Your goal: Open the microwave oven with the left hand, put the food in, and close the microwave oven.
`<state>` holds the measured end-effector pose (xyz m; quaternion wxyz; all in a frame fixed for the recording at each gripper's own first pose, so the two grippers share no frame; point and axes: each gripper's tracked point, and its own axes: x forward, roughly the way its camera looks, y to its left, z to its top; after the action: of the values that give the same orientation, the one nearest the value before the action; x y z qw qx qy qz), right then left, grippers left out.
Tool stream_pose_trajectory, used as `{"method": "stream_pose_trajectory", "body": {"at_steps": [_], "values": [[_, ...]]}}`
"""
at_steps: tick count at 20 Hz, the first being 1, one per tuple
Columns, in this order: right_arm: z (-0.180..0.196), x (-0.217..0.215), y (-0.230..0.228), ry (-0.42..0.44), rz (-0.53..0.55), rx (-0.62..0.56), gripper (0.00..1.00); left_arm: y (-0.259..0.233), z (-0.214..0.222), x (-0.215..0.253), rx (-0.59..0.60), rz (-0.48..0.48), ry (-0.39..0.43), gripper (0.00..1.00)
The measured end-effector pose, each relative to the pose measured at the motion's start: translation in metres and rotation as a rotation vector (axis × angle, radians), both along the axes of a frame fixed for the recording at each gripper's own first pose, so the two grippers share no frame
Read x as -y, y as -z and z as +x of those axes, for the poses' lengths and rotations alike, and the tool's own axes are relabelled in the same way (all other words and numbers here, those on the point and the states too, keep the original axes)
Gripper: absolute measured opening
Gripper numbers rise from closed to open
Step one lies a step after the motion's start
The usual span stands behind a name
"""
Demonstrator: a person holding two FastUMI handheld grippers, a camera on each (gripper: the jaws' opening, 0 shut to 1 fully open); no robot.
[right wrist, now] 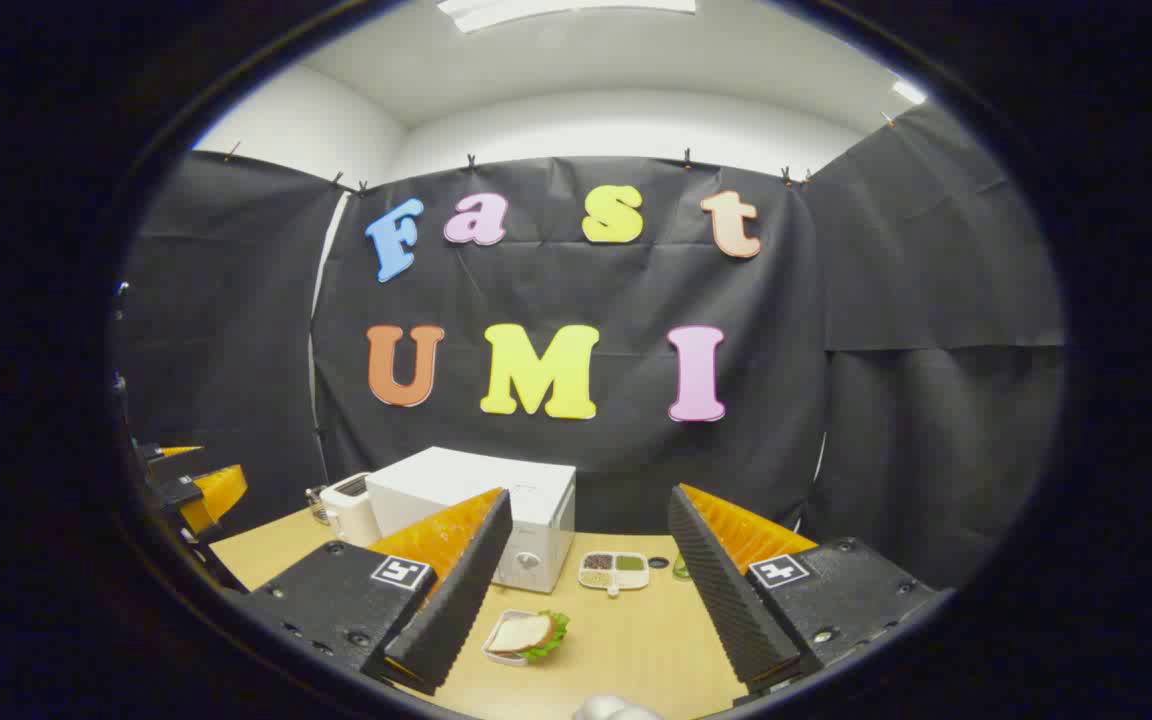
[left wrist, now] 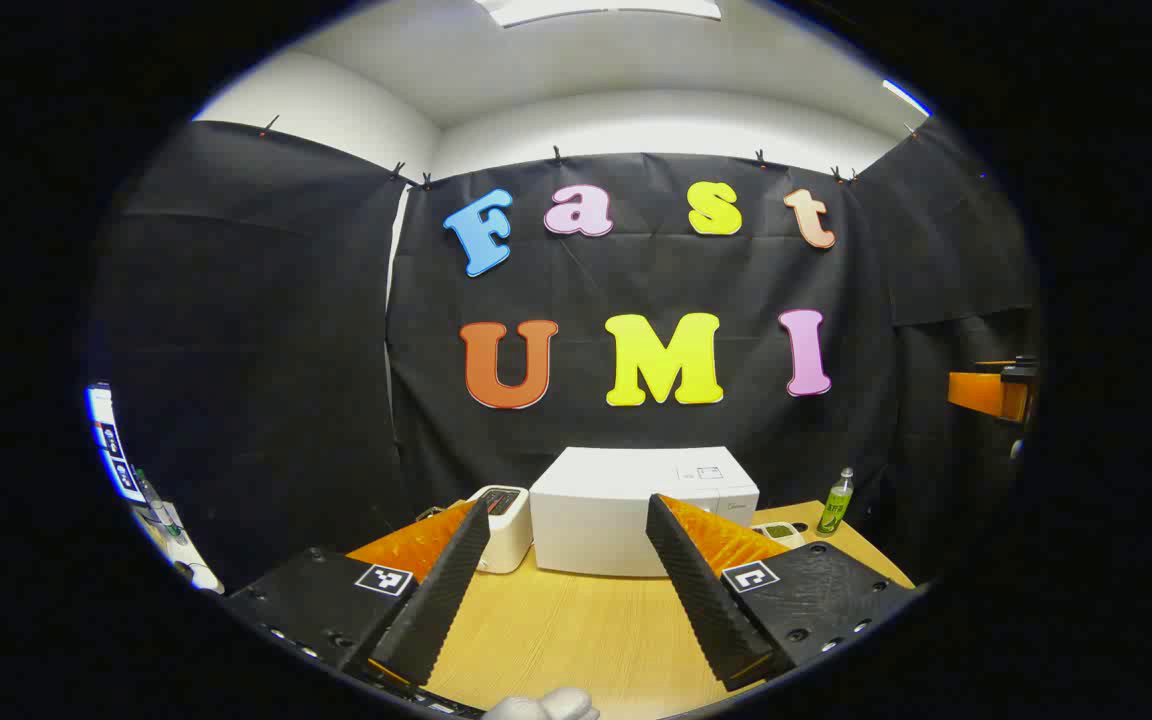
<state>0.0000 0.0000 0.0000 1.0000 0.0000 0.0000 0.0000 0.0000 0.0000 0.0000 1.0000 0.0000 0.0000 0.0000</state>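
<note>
A white microwave oven [left wrist: 636, 505] stands shut at the back of the wooden table [left wrist: 556, 630]; the right gripper view shows the same microwave oven [right wrist: 496, 510] from its right side. A sandwich with lettuce on a small white plate [right wrist: 526, 635] lies on the table in front of it. My left gripper [left wrist: 561, 590] hangs open above the table, well short of the oven. My right gripper [right wrist: 581, 590] is open too, above and behind the sandwich. The left gripper's orange fingers [right wrist: 201, 490] appear at the far left of the right gripper view.
A white toaster [left wrist: 501, 525] stands to the left of the oven. A green bottle [left wrist: 836, 503] and a divided tray of small foods [right wrist: 614, 570] sit to its right. Black cloth walls close the booth behind and at the sides.
</note>
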Motion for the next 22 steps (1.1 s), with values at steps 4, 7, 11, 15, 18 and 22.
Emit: {"method": "stream_pose_trajectory", "body": {"at_steps": [4, 7, 11, 15, 18, 22], "values": [[0.001, -0.007, 0.007, -0.013, -0.008, -0.012, 0.92, -0.002, 0.003, 0.000, 0.003, 0.011, 0.010, 0.96], [0.003, -0.009, 0.009, -0.012, -0.024, -0.013, 1.00, -0.002, 0.005, 0.001, 0.006, 0.015, 0.016, 0.96], [0.007, -0.009, 0.007, -0.011, -0.012, -0.006, 0.92, -0.002, 0.009, 0.004, 0.003, 0.019, 0.022, 0.96], [0.012, -0.007, 0.008, -0.005, -0.007, -0.005, 0.92, -0.001, 0.011, 0.004, 0.008, 0.021, 0.022, 0.96], [0.015, -0.003, 0.007, -0.001, -0.011, -0.006, 0.92, 0.004, 0.024, 0.008, 0.003, 0.025, 0.031, 0.96], [0.021, 0.004, 0.003, 0.017, -0.012, 0.004, 1.00, 0.017, 0.039, 0.017, -0.011, 0.033, 0.044, 0.96]]}}
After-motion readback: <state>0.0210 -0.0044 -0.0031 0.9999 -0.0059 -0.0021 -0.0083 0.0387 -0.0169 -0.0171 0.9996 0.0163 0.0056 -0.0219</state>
